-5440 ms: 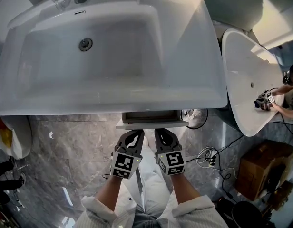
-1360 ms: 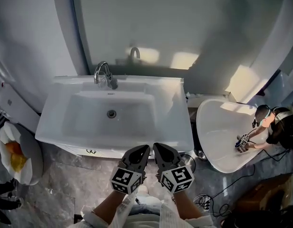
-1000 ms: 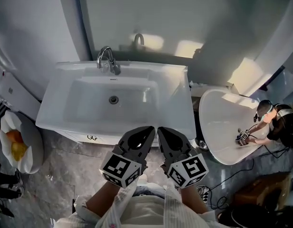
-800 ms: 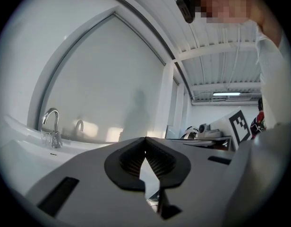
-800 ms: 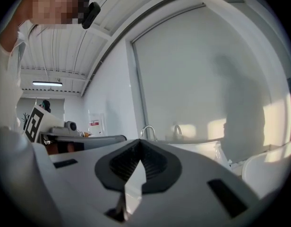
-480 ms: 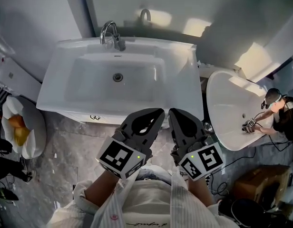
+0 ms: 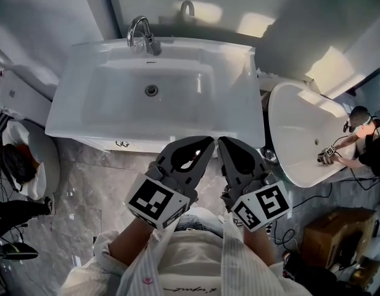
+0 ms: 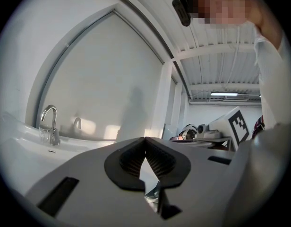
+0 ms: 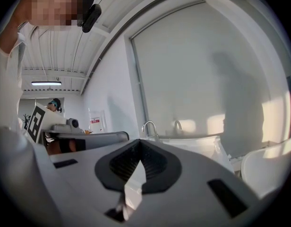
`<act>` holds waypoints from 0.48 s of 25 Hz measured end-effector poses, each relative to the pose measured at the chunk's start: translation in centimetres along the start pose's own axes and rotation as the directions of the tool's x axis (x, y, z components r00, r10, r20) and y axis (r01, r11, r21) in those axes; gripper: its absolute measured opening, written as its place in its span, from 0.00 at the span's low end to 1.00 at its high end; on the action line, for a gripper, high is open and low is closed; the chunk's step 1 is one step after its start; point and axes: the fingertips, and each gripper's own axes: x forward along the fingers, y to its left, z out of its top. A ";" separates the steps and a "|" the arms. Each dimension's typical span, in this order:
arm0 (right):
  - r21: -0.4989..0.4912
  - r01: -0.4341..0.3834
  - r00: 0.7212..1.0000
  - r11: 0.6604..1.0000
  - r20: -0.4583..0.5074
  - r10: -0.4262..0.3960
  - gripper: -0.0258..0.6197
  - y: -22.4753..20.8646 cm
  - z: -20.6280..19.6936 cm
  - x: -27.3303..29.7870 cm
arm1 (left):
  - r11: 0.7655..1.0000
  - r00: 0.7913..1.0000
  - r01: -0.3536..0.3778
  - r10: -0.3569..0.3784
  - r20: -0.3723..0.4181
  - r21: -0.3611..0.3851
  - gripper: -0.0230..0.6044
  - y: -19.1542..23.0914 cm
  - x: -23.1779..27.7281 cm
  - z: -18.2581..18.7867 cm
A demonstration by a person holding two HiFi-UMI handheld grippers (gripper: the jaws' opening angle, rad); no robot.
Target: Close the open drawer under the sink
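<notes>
The left gripper (image 7: 204, 144) and right gripper (image 7: 226, 144) are hovering side by side at lower centre, each with jaws pressed together and gripping nothing. They are overlapping the front rim of the sink (image 7: 63, 113) and hiding the drawer beneath, so only a thin strip of cabinet front (image 7: 110, 142) is showing.

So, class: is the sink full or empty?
Empty: the sink is bare and white down to the drain, with no water standing in it.

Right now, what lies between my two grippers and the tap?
In the head view, only the white sink basin with its drain lies between the left gripper, the right gripper and the tap.
</notes>
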 end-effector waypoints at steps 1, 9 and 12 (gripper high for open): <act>0.000 0.000 1.000 1.000 -0.001 0.000 0.05 0.1 0.0 -0.1 | 1.000 1.000 0.000 0.000 0.006 0.003 0.06 -0.1 0.0 0.1; 0.001 -0.004 1.000 1.000 -0.013 0.004 0.05 0.3 -0.5 -0.6 | 1.000 1.000 0.014 -0.015 -0.005 -0.008 0.06 -1.1 -0.1 0.0; -0.003 -0.007 1.000 1.000 -0.021 0.007 0.05 0.4 -0.5 -0.7 | 1.000 1.000 0.017 -0.017 -0.011 -0.016 0.06 -1.1 -0.1 0.0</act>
